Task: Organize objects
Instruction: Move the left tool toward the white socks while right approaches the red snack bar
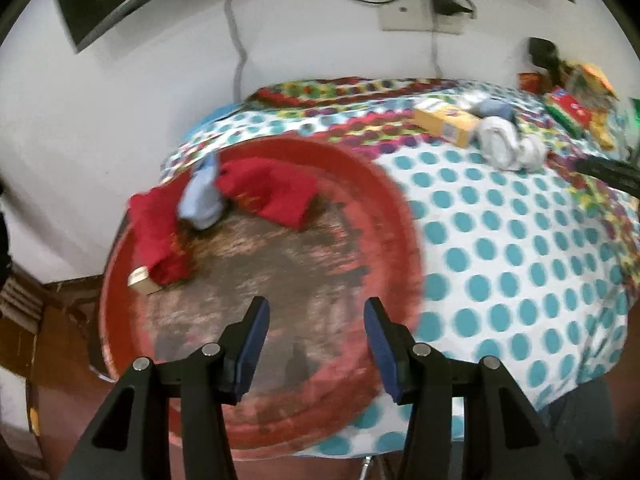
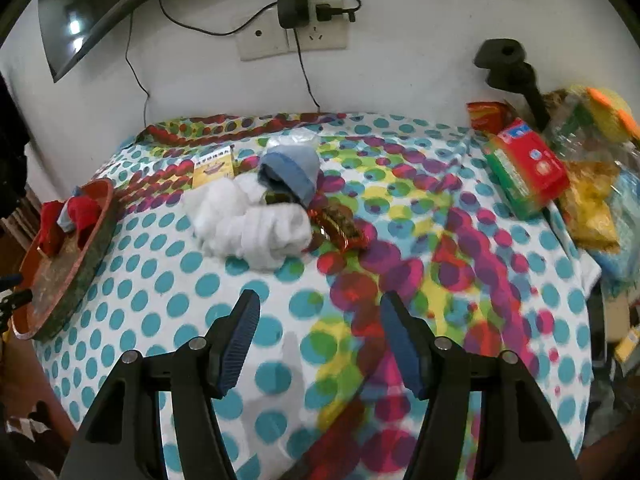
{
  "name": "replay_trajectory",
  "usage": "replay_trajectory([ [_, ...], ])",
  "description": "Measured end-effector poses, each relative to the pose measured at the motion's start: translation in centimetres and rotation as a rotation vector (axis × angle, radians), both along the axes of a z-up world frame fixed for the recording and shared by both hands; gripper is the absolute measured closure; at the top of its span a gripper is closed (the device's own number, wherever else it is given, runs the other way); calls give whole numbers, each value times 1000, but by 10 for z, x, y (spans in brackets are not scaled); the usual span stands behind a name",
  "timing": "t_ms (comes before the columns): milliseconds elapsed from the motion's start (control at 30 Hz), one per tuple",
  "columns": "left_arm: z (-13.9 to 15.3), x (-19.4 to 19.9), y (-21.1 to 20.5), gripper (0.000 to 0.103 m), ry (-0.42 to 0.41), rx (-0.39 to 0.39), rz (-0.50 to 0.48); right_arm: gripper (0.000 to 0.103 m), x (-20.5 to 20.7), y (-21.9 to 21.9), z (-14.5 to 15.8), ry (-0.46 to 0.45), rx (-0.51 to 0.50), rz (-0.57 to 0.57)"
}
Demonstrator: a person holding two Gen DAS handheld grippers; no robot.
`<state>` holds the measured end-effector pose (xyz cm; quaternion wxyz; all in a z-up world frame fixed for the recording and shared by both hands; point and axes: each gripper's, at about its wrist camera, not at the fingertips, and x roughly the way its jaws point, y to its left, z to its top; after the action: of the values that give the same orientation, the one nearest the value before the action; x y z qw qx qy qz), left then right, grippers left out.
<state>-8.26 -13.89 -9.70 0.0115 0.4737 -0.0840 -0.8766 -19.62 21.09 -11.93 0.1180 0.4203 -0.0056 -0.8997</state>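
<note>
A round red tray [image 1: 400, 216] with a worn brown floor sits at the left edge of a dotted tablecloth [image 1: 500, 248]. Inside it lie red cloths [image 1: 272, 192], a pale blue sock [image 1: 202, 200] and a small tan box [image 1: 143, 280]. My left gripper [image 1: 316, 312] hovers over the tray's near half, open and empty. In the right wrist view, white rolled socks [image 2: 256, 228], a blue sock [image 2: 294, 172], a dark red wrapped packet [image 2: 338, 226] and a yellow box [image 2: 213, 171] cluster mid-table. My right gripper [image 2: 318, 308] hangs open above the bare cloth in front of them.
A red-and-green carton [image 2: 528, 168], snack bags [image 2: 592, 208] and a black stand [image 2: 512, 68] crowd the right side of the table. The wall behind carries a socket plate [image 2: 292, 40] with a plugged adapter and cables. The tray [image 2: 68, 256] shows at the table's left edge.
</note>
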Motion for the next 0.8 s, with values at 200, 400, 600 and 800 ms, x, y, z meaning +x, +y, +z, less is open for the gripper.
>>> replay_trajectory([
  [200,-3,-15,39,53,-50,30,-68,65,-49,4,-13,-15,85,32],
  [400,-8,-39,76,53,-91,35,-132,66,-81,3,-28,-39,85,94],
  [600,-15,-87,111,53,-125,113,-165,72,-88,-5,-39,-22,85,145],
  [800,-24,-133,145,53,-135,147,-212,83,-73,-4,-39,-3,119,155],
])
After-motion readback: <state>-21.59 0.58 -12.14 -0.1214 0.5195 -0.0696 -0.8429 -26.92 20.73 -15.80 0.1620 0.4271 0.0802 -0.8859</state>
